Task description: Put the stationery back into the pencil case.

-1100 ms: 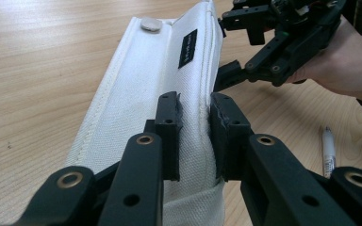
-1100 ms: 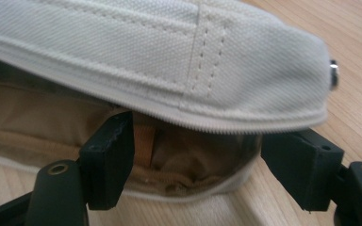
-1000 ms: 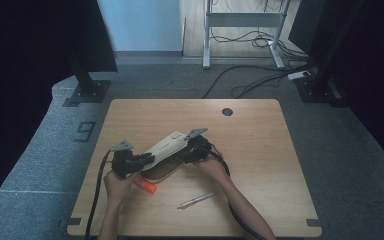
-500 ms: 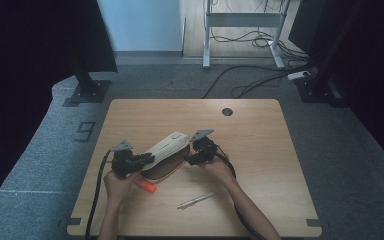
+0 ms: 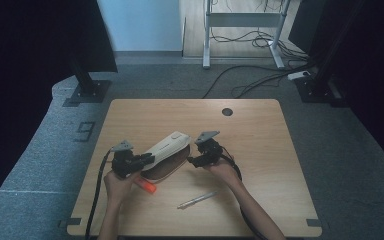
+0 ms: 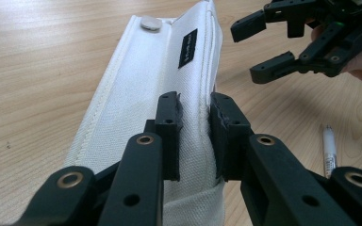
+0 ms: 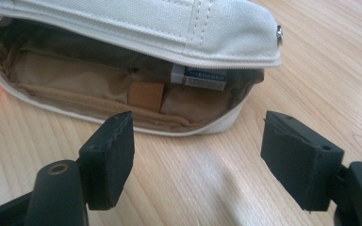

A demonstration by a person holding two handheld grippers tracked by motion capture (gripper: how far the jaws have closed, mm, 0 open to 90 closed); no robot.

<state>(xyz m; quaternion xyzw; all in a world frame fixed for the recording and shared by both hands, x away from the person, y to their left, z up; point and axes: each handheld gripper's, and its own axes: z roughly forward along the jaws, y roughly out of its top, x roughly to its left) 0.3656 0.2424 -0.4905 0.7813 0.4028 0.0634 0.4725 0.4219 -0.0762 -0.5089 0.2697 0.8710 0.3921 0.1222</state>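
Note:
A white fabric pencil case (image 5: 167, 147) lies on the wooden table (image 5: 260, 130) with its lid flap (image 6: 141, 80) lifted. My left gripper (image 6: 195, 108) is shut on the flap's edge and holds it up. The mouth of the case shows a tan lining (image 7: 75, 80) and a white eraser (image 7: 199, 76) tucked at one end. My right gripper (image 7: 198, 136) stands open just in front of that mouth, with bare table between its pads. In the high view the left gripper (image 5: 147, 159) is at the case's near end, and the right gripper (image 5: 192, 161) is beside its right side.
A silver pen (image 5: 197, 200) lies on the table in front of the right hand. An orange marker (image 5: 147, 185) sits by the case's near end. A round cable hole (image 5: 227, 111) is at the table's far side. Dark stands and cables surround the table.
The right gripper has drawn a little to the right, away from the case's mouth. The left gripper and the raised flap have stayed put.

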